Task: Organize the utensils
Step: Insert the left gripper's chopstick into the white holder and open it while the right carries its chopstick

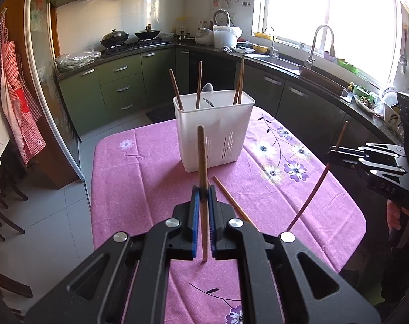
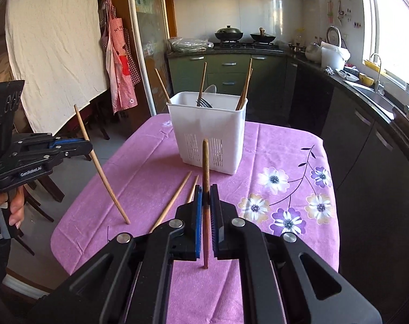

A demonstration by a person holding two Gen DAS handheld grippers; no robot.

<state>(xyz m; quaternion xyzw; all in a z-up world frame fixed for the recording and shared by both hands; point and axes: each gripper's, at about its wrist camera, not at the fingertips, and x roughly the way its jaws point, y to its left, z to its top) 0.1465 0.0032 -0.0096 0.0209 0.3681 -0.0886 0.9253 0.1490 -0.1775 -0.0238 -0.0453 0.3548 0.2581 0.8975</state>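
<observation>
A white utensil holder (image 1: 214, 132) stands on the pink flowered tablecloth (image 1: 150, 178) with several chopsticks and a spoon in it; it also shows in the right wrist view (image 2: 205, 131). My left gripper (image 1: 203, 195) is shut on a light wooden chopstick (image 1: 202, 162), held upright. My right gripper (image 2: 206, 197) is shut on a darker chopstick (image 2: 205, 167), also upright. In the left wrist view the right gripper (image 1: 332, 155) holds its chopstick (image 1: 316, 189) at the right. In the right wrist view the left gripper (image 2: 88, 147) holds its chopstick (image 2: 102, 170) at the left. Two loose chopsticks (image 2: 174, 199) lie on the cloth.
Green kitchen cabinets (image 1: 118, 86), a stove with two woks (image 1: 131, 36) and a sink (image 1: 280, 60) run behind the table. Dark chairs (image 2: 45, 189) stand at the table's left. An apron (image 2: 121, 62) hangs by the door.
</observation>
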